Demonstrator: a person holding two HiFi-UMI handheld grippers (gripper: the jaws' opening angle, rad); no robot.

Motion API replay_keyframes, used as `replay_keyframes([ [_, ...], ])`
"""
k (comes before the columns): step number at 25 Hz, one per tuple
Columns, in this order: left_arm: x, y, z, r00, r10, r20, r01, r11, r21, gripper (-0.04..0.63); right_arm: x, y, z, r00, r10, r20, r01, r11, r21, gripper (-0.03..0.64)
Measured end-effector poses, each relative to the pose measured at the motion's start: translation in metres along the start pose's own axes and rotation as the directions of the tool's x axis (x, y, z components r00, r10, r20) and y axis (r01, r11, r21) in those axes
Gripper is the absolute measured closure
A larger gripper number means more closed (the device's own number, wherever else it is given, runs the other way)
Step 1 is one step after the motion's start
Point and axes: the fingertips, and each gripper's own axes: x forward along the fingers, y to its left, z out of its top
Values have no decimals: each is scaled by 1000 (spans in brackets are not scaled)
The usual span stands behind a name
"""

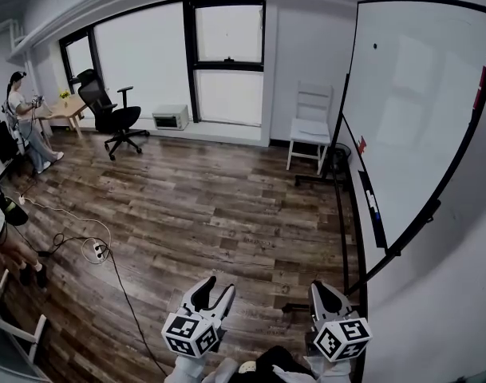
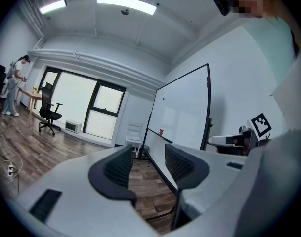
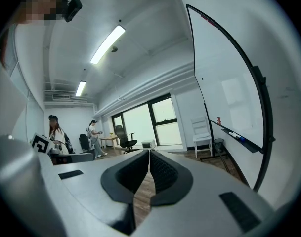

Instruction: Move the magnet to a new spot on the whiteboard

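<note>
Wood-floored room [image 1: 211, 214], one whiteboard [image 1: 418, 110], one white chair [image 1: 310, 126], one left gripper [image 1: 218, 287] apart, one right gripper [image 1: 318, 287] together.

One whiteboard [image 1: 418, 110], 2 o'clock; one table [image 1: 67, 110], 10. Two chairs: white chair [image 1: 310, 130] at 1, black chair [image 1: 115, 118] at 10. Two people: standing person [image 1: 23, 118] at 10, cropped person [image 1: 11, 250] at 8.

Open wood floor [image 1: 211, 214] stretches ahead, up to the whiteboard [image 1: 418, 110] on the right. Most of the board's face is free. Its tray [image 1: 372, 210] juts from the lower edge, and its stand's rail [image 1: 339, 222] runs along the floor. A white chair [image 1: 310, 126] stands near the board's far end. A cable [image 1: 121, 290] trails across the floor on the left.
</note>
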Motion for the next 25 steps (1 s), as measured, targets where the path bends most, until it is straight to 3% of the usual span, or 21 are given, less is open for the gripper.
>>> replay_keyframes([
  [13, 34, 36, -4, 999, 47, -18, -48, 999, -21, 396, 57, -23, 0, 1000, 14, -28, -14, 1000, 5, 584],
  [25, 156, 73, 34, 1000, 15, 0, -15, 1000, -14, 396, 153, -95, 37, 999, -25, -19, 25, 1000, -2, 584],
])
